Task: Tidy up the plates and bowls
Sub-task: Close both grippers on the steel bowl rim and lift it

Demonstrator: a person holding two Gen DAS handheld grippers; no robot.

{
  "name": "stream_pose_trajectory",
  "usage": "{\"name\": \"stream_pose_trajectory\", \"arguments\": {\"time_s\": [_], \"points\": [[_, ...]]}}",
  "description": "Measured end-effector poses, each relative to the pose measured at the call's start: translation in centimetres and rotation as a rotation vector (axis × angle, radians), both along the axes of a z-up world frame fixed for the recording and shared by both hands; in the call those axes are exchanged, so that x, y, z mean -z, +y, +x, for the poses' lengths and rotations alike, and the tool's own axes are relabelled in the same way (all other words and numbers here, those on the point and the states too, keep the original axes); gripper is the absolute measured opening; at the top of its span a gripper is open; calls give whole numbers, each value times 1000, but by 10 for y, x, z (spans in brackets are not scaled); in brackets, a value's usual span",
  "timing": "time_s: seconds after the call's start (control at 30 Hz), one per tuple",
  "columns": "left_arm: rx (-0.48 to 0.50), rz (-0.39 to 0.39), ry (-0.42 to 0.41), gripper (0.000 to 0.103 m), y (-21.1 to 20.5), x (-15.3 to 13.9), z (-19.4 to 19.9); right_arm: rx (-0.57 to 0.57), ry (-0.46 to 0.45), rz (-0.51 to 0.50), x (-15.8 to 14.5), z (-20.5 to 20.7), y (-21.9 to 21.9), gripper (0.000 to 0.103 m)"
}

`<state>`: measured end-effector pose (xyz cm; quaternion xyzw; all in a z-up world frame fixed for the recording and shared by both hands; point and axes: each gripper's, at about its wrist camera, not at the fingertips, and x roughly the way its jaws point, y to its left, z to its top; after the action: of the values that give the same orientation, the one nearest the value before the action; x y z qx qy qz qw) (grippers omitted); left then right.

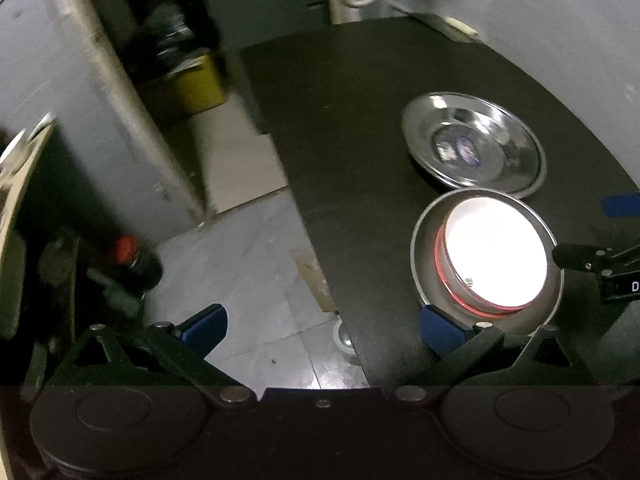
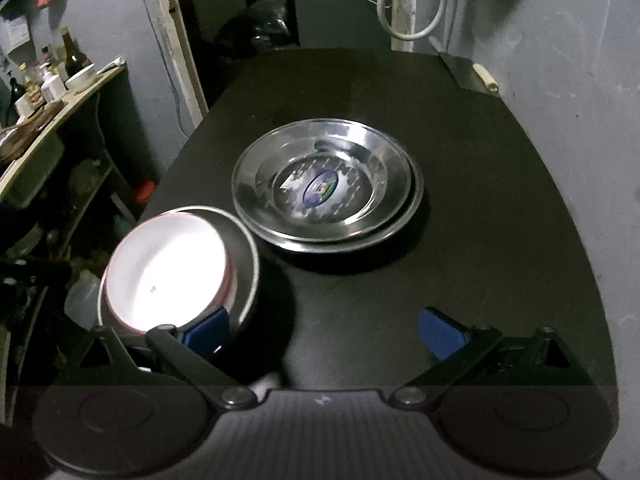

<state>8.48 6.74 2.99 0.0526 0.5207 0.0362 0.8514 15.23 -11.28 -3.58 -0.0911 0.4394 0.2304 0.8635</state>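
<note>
While nested, bowls (image 2: pixel 176 272) near table edge (image 2: pixel 172 168)

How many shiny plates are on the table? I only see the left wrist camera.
Observer: Two steel plates, stacked. The right wrist view shows both rims.
Operator: Is the other gripper open?
Observer: Yes, the right gripper is wide open, with one blue pad by the steel bowl at its near rim.
Operator: What's beyond the table's left edge?
Observer: Several bottles standing on a shelf.
</note>
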Motion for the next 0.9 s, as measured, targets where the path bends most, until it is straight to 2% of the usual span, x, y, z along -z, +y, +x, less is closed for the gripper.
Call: {"name": "stream_pose_trajectory", "arguments": {"time_s": [0.13, 0.3, 0.5, 0.7, 0.9], "points": [[138, -27, 8, 102, 10, 6, 15, 82, -6, -30, -4, -5, 9, 103], [278, -135, -3, 102, 22, 16, 31, 154, 13, -120, -2, -19, 27, 103], [378, -147, 33, 102, 16, 26, 45, 195, 27, -168, -5, -23, 37, 103], [360, -125, 68, 101, 5, 35, 52, 178, 45, -170, 1, -9, 34, 103], [298, -167, 99, 98, 11, 37, 58, 165, 66, -113, 4, 0, 23, 102]]}}
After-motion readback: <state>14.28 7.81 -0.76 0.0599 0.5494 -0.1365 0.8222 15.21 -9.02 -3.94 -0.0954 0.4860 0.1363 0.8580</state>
